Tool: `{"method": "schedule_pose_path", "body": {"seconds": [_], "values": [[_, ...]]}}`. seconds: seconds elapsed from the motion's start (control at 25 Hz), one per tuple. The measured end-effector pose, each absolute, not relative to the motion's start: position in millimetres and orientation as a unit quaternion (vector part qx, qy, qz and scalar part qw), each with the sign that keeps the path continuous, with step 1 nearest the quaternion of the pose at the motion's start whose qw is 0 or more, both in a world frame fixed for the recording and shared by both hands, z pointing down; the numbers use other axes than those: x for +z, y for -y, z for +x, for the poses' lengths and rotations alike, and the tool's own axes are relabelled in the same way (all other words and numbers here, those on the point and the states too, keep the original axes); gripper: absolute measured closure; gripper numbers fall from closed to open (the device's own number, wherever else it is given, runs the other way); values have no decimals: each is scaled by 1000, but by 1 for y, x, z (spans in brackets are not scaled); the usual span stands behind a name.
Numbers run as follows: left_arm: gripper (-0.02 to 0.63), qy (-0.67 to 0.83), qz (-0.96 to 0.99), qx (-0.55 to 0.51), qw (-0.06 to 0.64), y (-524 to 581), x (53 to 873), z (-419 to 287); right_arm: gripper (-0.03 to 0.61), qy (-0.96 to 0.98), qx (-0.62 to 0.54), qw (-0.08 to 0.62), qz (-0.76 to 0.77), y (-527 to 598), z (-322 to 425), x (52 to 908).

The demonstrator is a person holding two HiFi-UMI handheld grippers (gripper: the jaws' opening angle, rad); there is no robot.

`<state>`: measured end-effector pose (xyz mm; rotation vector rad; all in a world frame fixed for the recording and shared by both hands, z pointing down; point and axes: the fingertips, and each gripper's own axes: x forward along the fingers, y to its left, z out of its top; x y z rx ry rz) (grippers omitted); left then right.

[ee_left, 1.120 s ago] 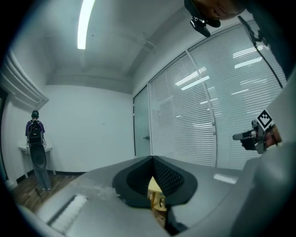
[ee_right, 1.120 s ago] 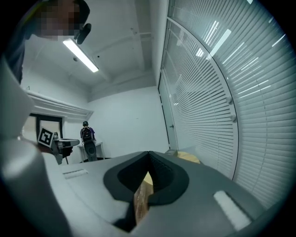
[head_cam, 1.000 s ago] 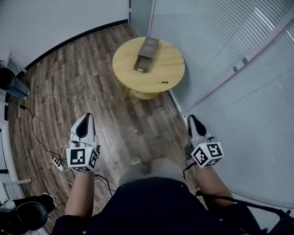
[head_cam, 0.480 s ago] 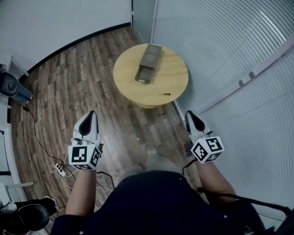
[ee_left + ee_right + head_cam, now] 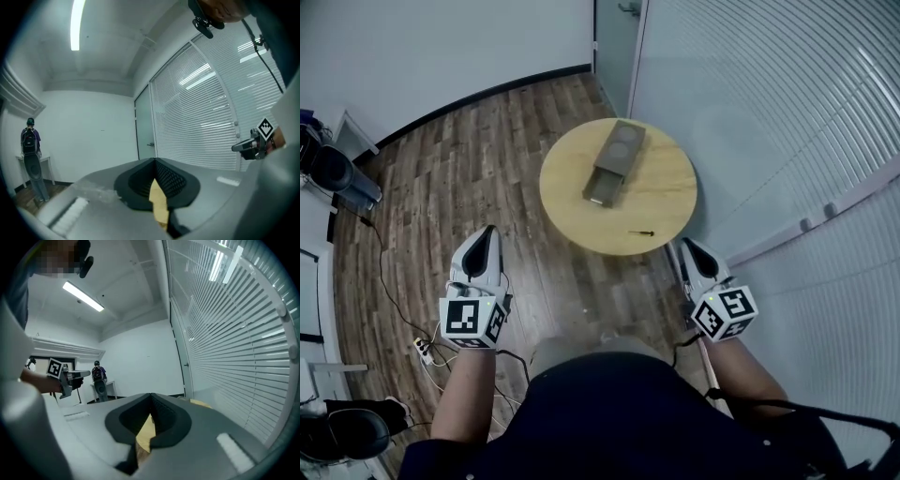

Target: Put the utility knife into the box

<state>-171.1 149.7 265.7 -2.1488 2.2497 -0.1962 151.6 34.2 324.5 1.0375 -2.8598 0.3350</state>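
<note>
Wood-plank floor [image 5: 487, 169] fills the head view, with a white wall [image 5: 441, 47] far left and slatted blinds [image 5: 769, 112] down the right. A round wooden table [image 5: 666, 197] stands far of you, close to the blinds.

The box [image 5: 614, 164] lies on the table left of centre. It is long and grey-brown, and its near end looks slid out like a drawer. The utility knife [image 5: 641, 232] is a small dark sliver flat on the tabletop by the near right edge. It is near of the box, apart from it and outside it, and too small to make out any detail.

You hold both tools low and near, over the floor and short of the table. Your left tongs [image 5: 487, 234] are well left of the table, and your right tongs [image 5: 687, 246] are just off its near right rim. Neither touches the table, the box or the knife.

In the left gripper view the left tongs [image 5: 154, 161] are clenched tip to tip with nothing gripped, and only a yellowish strip of table shows past them. In the right gripper view the right tongs [image 5: 151, 397] are clenched as well, and empty.

A power strip with cables [image 5: 422, 349] lies on the floor near left. A person with a backpack [image 5: 30, 140] stands by the far white wall.
</note>
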Motion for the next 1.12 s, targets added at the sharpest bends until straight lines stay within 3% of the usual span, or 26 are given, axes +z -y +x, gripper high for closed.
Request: {"method": "schedule_pose_path", "body": {"seconds": [0.56,1.12], "values": [[611,-701,-708,-81,-19,-17,303,-204,571,909,151,23,389,67,124,352],[611,-568,-819,-74,-16,112,319,-235,570,864,123,39,487,132,51,331]]}}
